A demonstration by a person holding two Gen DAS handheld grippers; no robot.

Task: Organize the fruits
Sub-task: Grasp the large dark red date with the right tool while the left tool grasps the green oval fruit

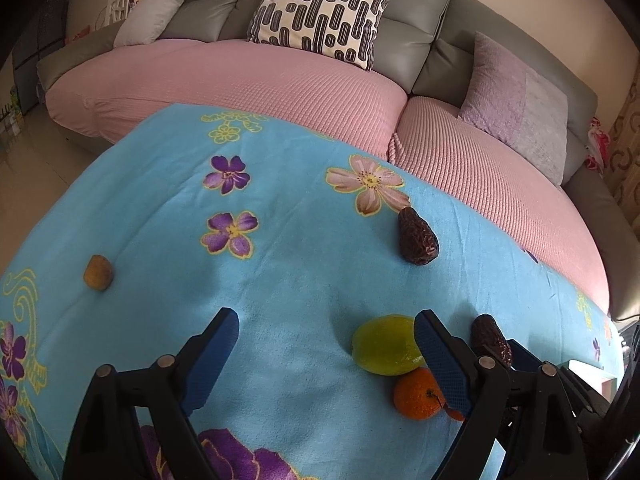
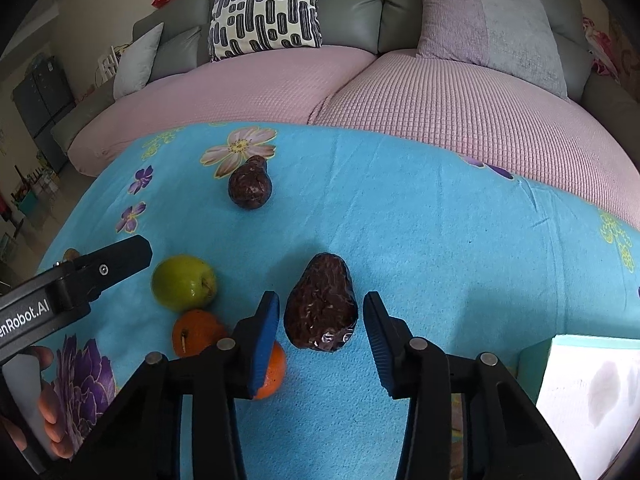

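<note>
Right gripper [image 2: 320, 328]: our jaws stand wide, straddling the near dark wrinkled avocado [image 2: 321, 308] on the blue floral blanket [image 2: 440, 240]. We should close squarely, avoiding the orange [image 2: 274, 372] at 8 o'clock. Left gripper [image 1: 324, 364] gapes empty.

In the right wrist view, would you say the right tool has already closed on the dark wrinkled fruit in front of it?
No. The right tool stands open, with blue cloth showing between each finger and the dark wrinkled fruit.
</note>
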